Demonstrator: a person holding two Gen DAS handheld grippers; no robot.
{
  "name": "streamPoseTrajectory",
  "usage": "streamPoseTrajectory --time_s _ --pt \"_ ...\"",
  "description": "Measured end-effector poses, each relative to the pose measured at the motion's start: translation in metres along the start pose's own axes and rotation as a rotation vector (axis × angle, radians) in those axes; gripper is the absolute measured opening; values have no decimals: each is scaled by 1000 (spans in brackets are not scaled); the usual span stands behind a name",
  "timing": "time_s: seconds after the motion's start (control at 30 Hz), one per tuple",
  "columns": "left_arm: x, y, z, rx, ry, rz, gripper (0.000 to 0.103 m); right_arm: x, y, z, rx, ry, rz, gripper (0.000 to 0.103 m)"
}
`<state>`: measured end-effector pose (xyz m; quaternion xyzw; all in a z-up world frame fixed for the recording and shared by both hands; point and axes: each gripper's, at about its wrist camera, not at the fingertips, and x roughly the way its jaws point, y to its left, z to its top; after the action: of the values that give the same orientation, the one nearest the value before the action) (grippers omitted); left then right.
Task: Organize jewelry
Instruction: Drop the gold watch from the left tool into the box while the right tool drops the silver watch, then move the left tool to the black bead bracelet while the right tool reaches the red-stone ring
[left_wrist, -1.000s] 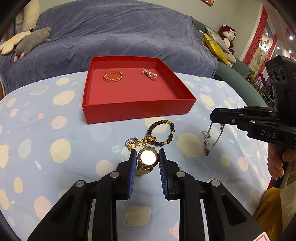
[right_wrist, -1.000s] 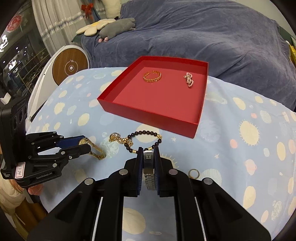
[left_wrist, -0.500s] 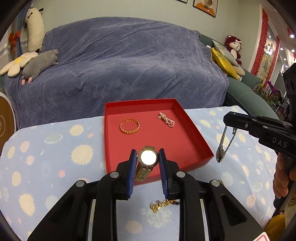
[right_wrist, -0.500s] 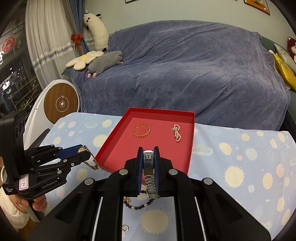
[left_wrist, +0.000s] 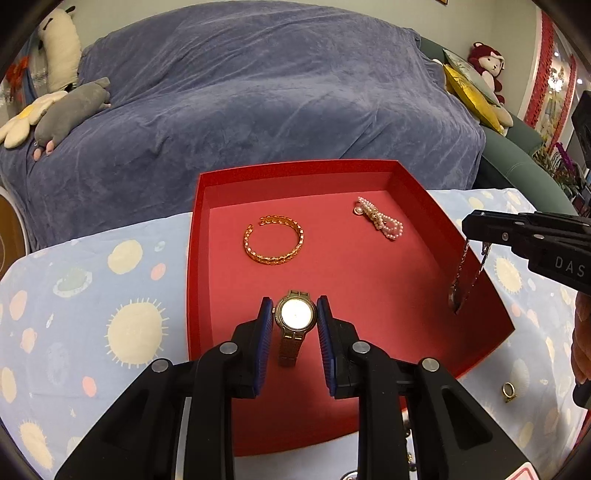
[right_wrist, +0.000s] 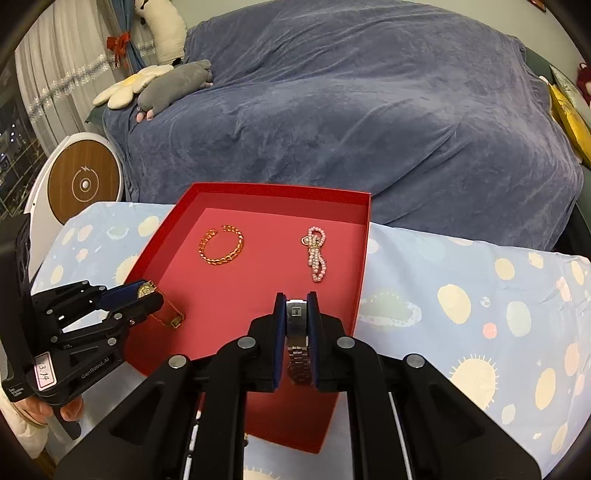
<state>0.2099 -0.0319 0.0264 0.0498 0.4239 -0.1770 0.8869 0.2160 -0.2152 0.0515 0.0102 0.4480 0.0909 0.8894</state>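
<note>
Both tongs have travelled from the counter to above the red tray (left_wrist: 391, 173): left tongs (left_wrist: 294, 319) pinch the gold watch (left_wrist: 294, 314), right tongs (right_wrist: 296, 317) pinch the silver watch (right_wrist: 297, 332), ready for lowering and release.

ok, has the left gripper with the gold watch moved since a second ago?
Yes. The left gripper, shut on the gold round-faced watch, went from the tablecloth to over the red tray.

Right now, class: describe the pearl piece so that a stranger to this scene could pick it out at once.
Find the red tray on the spotted tablecloth. On the tray's floor near its far wall lies the pearl piece, beside a gold bangle. It alone is pale pink beads bunched in loops, not an open metal ring.
</note>
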Motion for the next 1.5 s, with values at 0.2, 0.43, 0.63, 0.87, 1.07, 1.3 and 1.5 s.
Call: streamPoseTrajectory --time_s 0.2,0.43,0.63,0.87,1.07,1.3,1.5 --pt "21 10 14 -48 5 48 23 32 -10 10 37 6 -20 11" --pt "0 20 25 -101 -72 100 57 1 -7 16 39 -109 -41 12" --pt "-55 26 20 -136 -134 79 61 -58 6 6 33 -178 -7 21" --pt "-121 21 -20 -155 -172 104 62 -135 16 -39 71 -260 -12 34" --pt "-134 3 -73 -160 -116 97 62 -146 19 -97 100 -227 -14 35" --pt "-116 -10 -124 -218 -17 48 62 -120 36 -145 33 -116 -12 35" --pt "-92 -21 -137 -160 18 46 62 -97 25 -157 61 -30 -29 35"
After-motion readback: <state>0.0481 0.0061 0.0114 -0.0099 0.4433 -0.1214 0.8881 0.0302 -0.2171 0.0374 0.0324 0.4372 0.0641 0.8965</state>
